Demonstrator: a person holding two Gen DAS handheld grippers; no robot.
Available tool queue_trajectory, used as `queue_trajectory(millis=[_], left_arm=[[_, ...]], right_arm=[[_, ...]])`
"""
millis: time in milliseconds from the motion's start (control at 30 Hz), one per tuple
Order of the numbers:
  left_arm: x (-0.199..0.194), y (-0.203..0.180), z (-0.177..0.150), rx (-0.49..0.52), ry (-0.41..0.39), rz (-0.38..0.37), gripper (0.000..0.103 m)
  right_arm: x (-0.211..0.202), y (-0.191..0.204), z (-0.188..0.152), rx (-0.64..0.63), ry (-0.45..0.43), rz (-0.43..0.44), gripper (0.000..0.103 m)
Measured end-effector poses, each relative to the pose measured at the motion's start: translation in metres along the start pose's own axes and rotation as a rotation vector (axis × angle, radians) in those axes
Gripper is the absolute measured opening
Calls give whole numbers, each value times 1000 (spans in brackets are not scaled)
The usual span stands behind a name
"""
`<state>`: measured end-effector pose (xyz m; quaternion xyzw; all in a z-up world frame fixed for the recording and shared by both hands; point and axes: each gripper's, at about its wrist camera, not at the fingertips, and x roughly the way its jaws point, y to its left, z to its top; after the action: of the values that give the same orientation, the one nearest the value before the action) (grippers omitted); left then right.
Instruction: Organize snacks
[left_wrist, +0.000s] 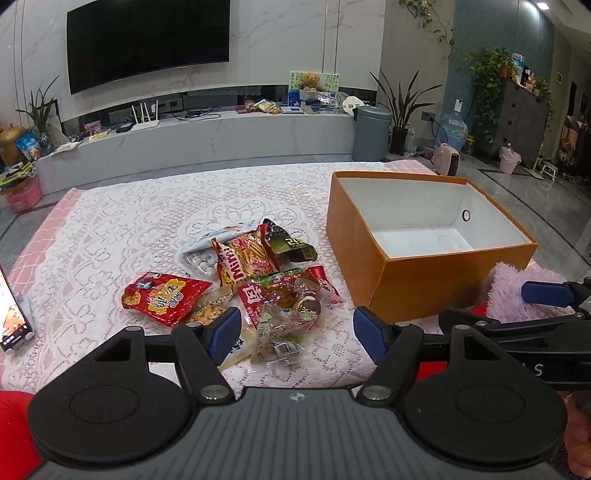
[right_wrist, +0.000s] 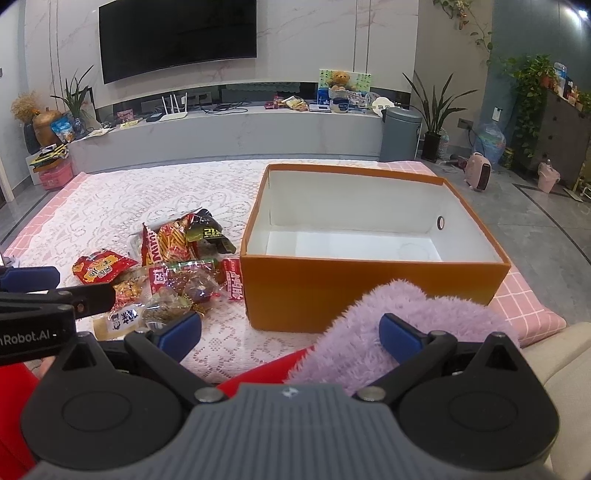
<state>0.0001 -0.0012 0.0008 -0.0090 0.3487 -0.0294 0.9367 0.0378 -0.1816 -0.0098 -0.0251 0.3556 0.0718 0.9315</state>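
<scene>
A pile of snack packets lies on the lace-covered table (left_wrist: 110, 221): a red bag (left_wrist: 164, 297) (right_wrist: 101, 269), a stick-snack bag (left_wrist: 245, 258) (right_wrist: 168, 247), a dark green-labelled packet (left_wrist: 291, 245) (right_wrist: 210, 232) and clear packets of braised food (left_wrist: 291, 299) (right_wrist: 192, 284). To their right stands an orange box (left_wrist: 424, 280) (right_wrist: 369, 288), white inside and empty. My left gripper (left_wrist: 297, 334) is open just short of the pile, holding nothing. My right gripper (right_wrist: 291, 332) is open too, in front of the box's near wall, over a fluffy purple sleeve (right_wrist: 424, 317).
A phone (left_wrist: 14, 317) is propped at the table's left edge. Beyond the table are a TV wall, a long low cabinet, a grey bin (left_wrist: 371, 133) and plants. A beige cushion (right_wrist: 554, 354) sits at the near right. Red clothing shows under both grippers.
</scene>
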Motion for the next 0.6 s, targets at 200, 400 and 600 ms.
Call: queue_trajectory(millis=[200, 400, 600], left_arm=[[-1, 1, -1, -9, -15, -2, 81], [-1, 1, 0, -11, -9, -12, 81], [-2, -2, -1, 11, -16, -9, 79]], right_arm=[[0, 0, 0, -3, 1, -1, 100], [0, 0, 0, -5, 1, -3, 100], [0, 0, 0, -7, 2, -5, 100]])
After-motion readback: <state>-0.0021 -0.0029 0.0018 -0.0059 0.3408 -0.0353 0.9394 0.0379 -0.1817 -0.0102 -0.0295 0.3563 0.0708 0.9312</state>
